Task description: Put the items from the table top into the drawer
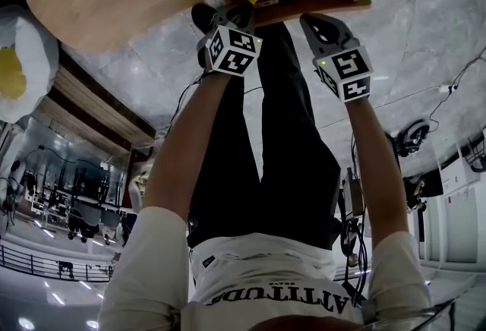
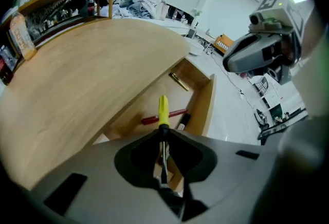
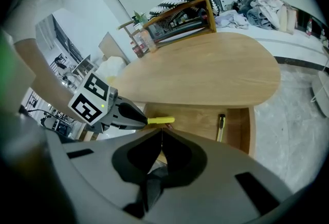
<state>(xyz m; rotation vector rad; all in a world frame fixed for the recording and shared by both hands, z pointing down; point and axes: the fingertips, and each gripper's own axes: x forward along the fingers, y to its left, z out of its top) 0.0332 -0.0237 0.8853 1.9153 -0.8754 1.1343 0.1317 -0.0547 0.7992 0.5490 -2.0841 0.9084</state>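
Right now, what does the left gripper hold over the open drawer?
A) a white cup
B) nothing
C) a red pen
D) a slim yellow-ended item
D: the left gripper is shut on a slim yellow-ended item above the drawer, while the red pen lies inside it.

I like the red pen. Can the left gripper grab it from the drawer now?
Probably not yet. The drawer is open and nothing covers the red pen, but the left gripper is shut on a yellow pen and would have to drop that first.
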